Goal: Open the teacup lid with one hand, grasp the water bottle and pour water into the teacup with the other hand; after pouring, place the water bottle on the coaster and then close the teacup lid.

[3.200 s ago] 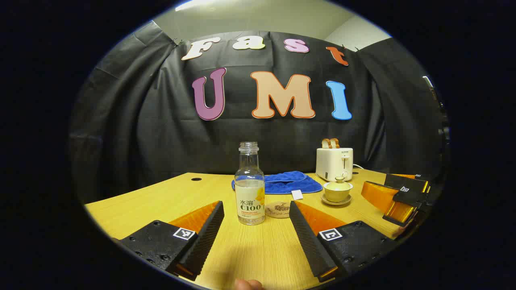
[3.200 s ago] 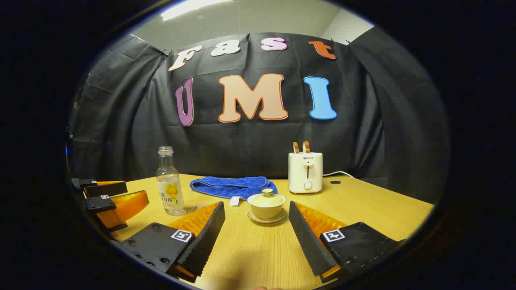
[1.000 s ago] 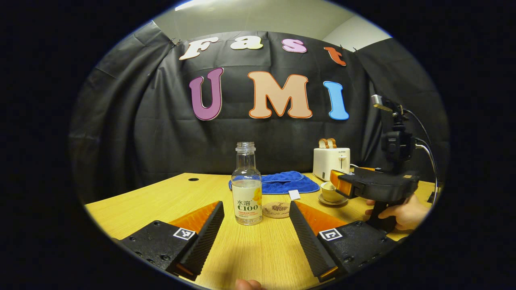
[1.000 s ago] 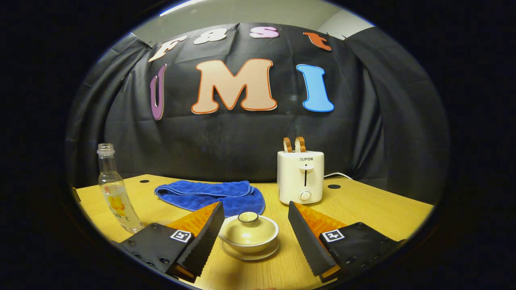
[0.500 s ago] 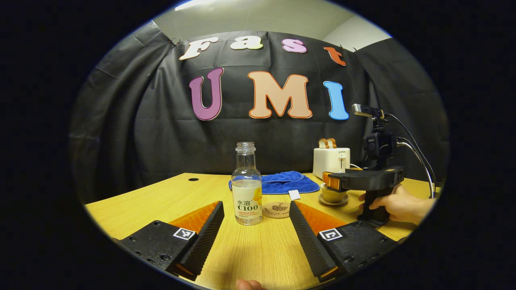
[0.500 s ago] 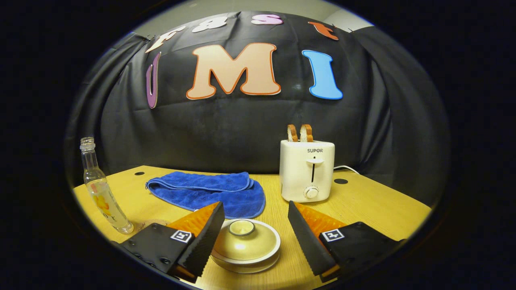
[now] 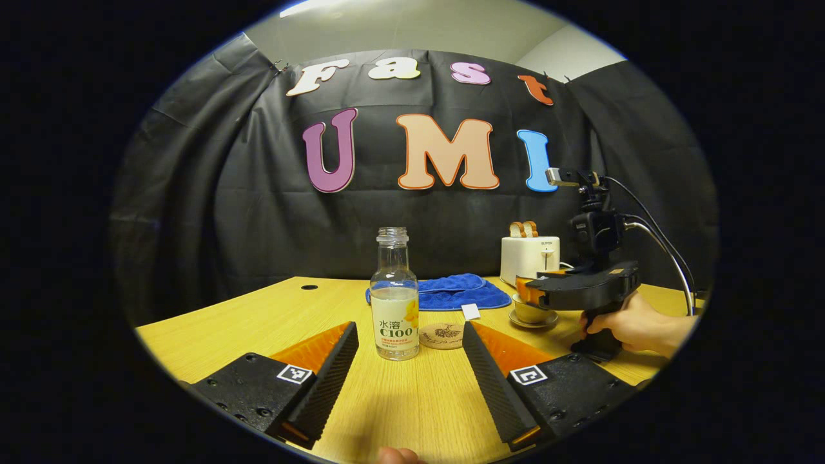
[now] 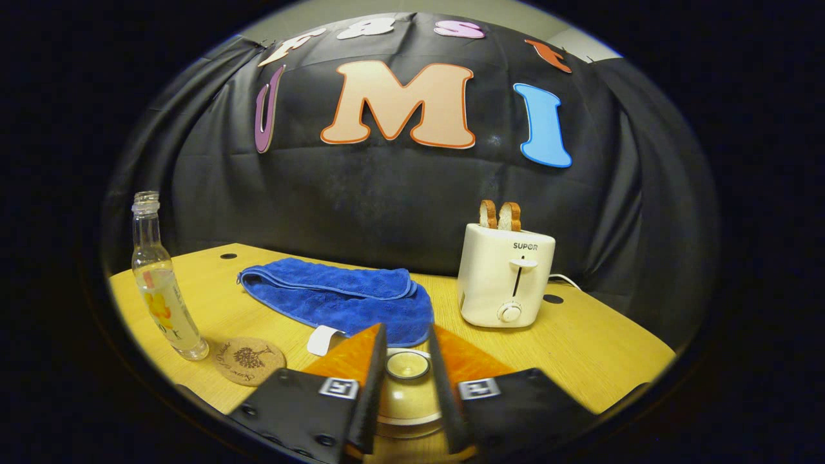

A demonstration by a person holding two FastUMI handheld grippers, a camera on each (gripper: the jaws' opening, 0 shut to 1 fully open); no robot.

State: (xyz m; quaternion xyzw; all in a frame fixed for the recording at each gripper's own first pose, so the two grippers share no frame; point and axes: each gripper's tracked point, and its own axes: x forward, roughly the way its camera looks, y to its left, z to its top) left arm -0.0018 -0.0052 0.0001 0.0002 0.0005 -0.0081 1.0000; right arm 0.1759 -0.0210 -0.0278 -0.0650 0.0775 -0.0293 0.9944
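A wooden table [image 7: 271, 316] stands before a black cloth wall. The water bottle [image 7: 394, 295] stands upright, mouth up and uncapped, near the table's middle, just left of the coaster [image 7: 442, 336]. The left gripper [image 7: 410, 367] hangs wide open in front of the bottle. Toward the right edge, the right gripper [image 8: 406, 380] is clamped on the knob of the teacup lid [image 8: 407, 365], the lid sitting on the teacup [image 7: 530, 310].

The left gripper view looks low and level across the desk [image 7: 258, 316] toward the wall, the bottle [image 7: 394, 303] near ahead. The right gripper view sits close above the teacup [image 8: 406, 393], tilted slightly, facing the toaster [image 8: 506, 274]. Both views share bottle, coaster [image 7: 442, 336], towel [image 7: 454, 291], toaster.
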